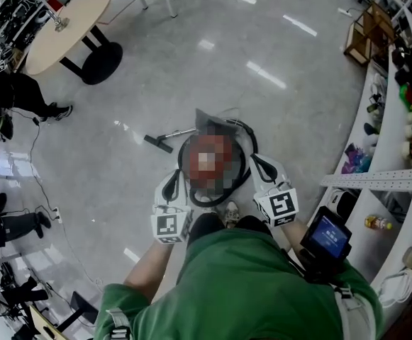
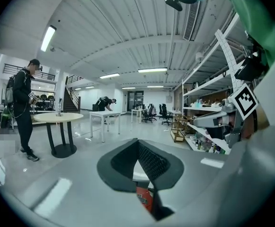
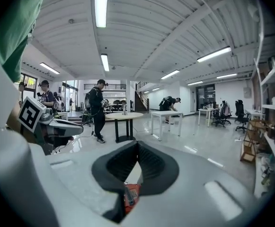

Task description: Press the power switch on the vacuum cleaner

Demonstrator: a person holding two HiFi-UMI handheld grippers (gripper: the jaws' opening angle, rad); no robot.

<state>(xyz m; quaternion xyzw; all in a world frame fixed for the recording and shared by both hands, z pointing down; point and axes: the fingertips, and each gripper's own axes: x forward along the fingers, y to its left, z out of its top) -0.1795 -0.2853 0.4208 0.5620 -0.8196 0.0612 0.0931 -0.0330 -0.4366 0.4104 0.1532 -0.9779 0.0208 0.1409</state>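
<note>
Head view, step: approach. The left gripper (image 1: pixel 171 183) and the right gripper (image 1: pixel 259 163) hover on either side of the round red canister vacuum cleaner (image 1: pixel 189 158), which stands on the glossy grey floor (image 1: pixel 276 62) just ahead of the person's feet. Neither gripper seems to touch it.
Head view, switch: I cannot make it out, as a mosaic patch covers the top of the canister.
Head view, next move: probably one gripper comes down onto the canister's top with a short, firm push.
Head view, room: the floor is open ahead and to the left. The black floor nozzle on its metal wand (image 1: pixel 159 142) lies near the vacuum's left. White shelving full of small items (image 1: pixel 404 83) runs close along the right, and a round pale-topped bench (image 1: pixel 67 20) stands well apart.
Left gripper view, fingers: the left gripper (image 2: pixel 138 143) has its tips together with nothing between them. A sliver of the red vacuum (image 2: pixel 144 197) shows below them.
Right gripper view, fingers: the right gripper (image 3: pixel 137 144) is likewise closed and empty, with the red body (image 3: pixel 130 195) beneath it. This view shows a clear floor ahead.
</note>
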